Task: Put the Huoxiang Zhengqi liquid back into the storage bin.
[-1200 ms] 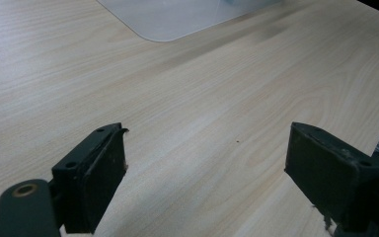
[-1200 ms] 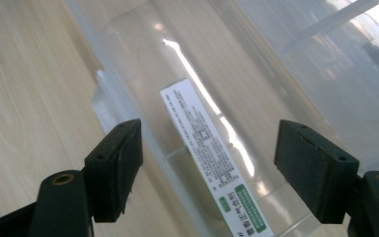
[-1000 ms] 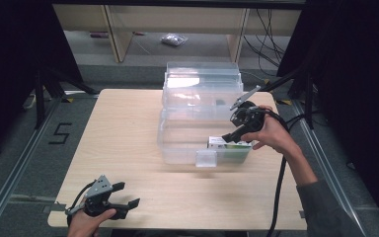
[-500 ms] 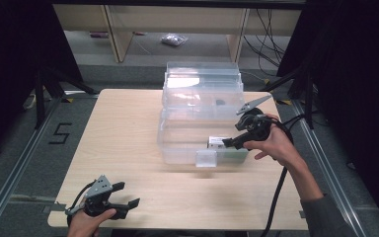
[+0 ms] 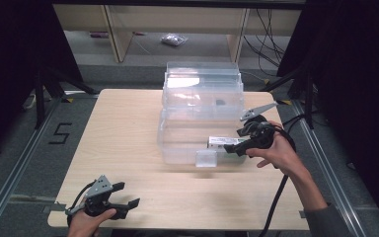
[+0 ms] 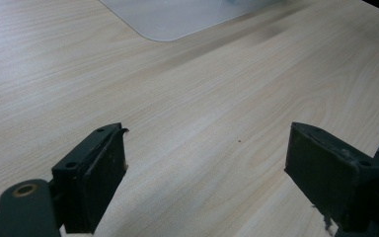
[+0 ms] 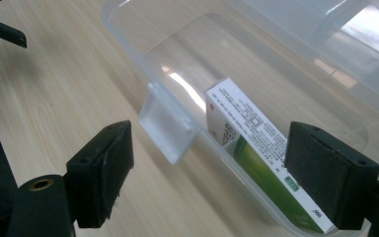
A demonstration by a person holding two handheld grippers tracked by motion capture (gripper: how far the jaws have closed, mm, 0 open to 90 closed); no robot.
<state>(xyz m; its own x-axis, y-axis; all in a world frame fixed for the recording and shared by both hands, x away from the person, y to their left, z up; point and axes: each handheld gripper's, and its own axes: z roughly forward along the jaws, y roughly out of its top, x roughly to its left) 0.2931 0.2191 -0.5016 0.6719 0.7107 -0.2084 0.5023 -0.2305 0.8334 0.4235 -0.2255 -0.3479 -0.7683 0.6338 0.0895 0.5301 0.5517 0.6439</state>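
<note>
Box [image 7: 256, 163], green and white, lies inside the clear bin [image 5: 177, 143], low right in the right gripper view. Your right gripper [image 5: 234, 147] has just been opening; jaws wide, nothing b/w them. Left gripper [image 5: 123, 195] open too, bottom left. Pull back slow, or you bump the bin wall & latch [image 7: 170, 131].

**Black grippers, grey plates, one grey cuff**

Left gripper [image 5: 123, 195]: black body, grey three-cornered plate on top, blocky black jaws with round holes at the base; right gripper [image 5: 231, 146]: same black build, grey plate, thick black cable trailing; grey sleeve [image 5: 325, 222] at the right wrist.
</note>
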